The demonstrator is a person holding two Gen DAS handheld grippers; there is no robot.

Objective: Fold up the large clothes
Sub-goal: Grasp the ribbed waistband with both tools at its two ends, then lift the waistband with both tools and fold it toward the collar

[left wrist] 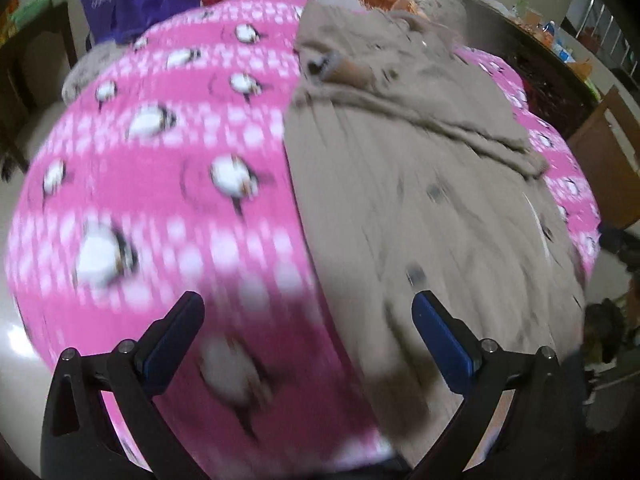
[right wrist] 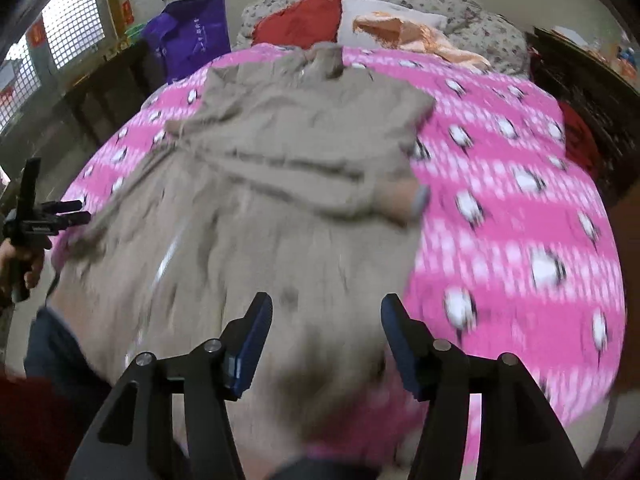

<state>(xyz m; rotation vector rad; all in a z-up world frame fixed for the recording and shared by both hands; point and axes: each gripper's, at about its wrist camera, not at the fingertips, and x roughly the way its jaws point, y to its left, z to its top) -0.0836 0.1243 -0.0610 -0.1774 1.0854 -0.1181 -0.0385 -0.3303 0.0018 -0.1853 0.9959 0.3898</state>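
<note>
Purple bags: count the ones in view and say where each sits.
1. The purple bag stands past the far left corner of the pink blanket, beside the red cushion. Others may be hidden behind the bedding.

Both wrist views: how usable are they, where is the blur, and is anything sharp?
Left wrist view: the pink blanket and beige garment are smeared by motion blur, worst near the bottom; the open left tongs stay sharp. Right wrist view: the same smear over garment and blanket, the right tongs crisp and open. Both bulge with fisheye distortion and dark corners.
</note>
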